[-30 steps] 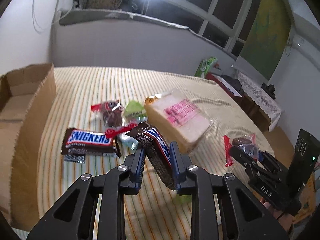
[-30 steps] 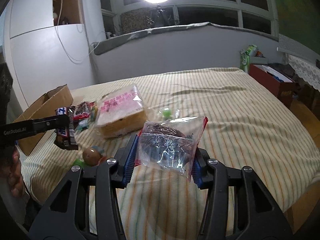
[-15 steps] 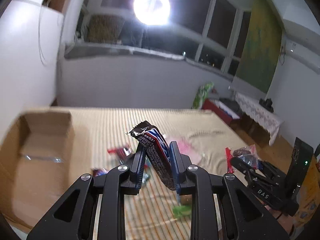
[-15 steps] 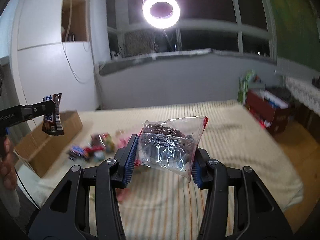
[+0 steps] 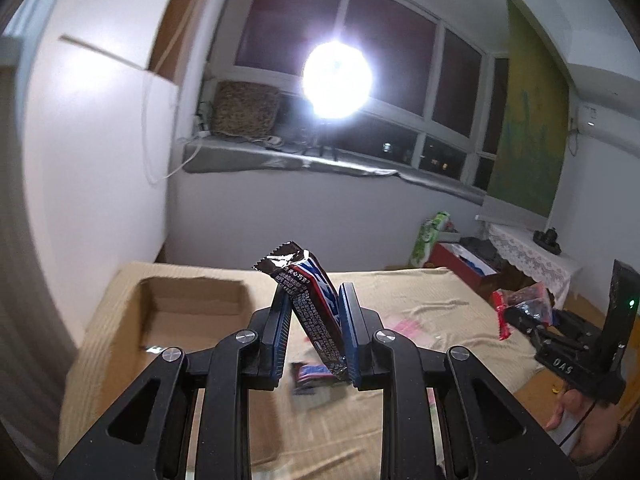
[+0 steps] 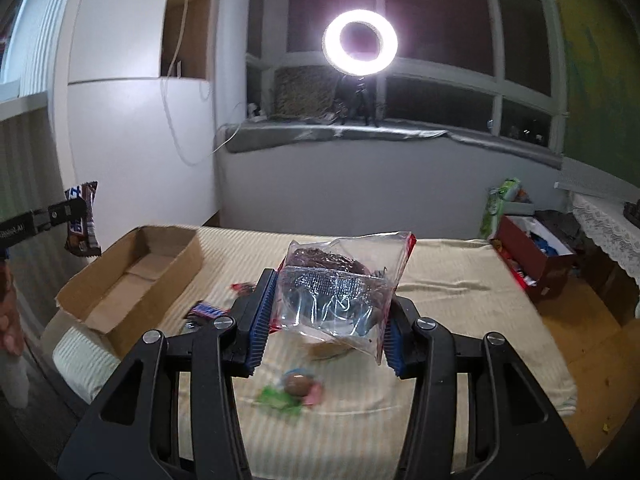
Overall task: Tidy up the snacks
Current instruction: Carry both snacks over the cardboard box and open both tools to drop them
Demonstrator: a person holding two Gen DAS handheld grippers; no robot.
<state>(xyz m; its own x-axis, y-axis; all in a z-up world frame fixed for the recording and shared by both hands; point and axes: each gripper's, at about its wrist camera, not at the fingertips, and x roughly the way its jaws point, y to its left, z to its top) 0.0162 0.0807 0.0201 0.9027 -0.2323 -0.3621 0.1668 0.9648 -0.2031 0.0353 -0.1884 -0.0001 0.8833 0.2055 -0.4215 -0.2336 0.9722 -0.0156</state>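
Snickers bar (image 5: pixel 316 312), dark wrapper with a crinkled end tilted up and left, is clamped between the left gripper (image 5: pixel 314 336) fingers (image 5: pixel 280 332), held in the air above the cardboard box (image 5: pixel 192 312) on the striped bed (image 6: pixel 460 280). The right gripper (image 6: pixel 326 320) fingers (image 6: pixel 260 320) are closed on a clear packet (image 6: pixel 340 292) with a red edge and a dark chocolate snack inside, raised over the bed. Other snacks (image 6: pixel 292 390) lie blurred on the bed below.

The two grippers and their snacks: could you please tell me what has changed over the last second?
Both grippers rose off the striped bed. The left gripper carried its chocolate bar up and toward the cardboard box; the right gripper lifted its clear packet high above the remaining snacks. Nothing was grasped or released: both stay clamped, and the box stays put.
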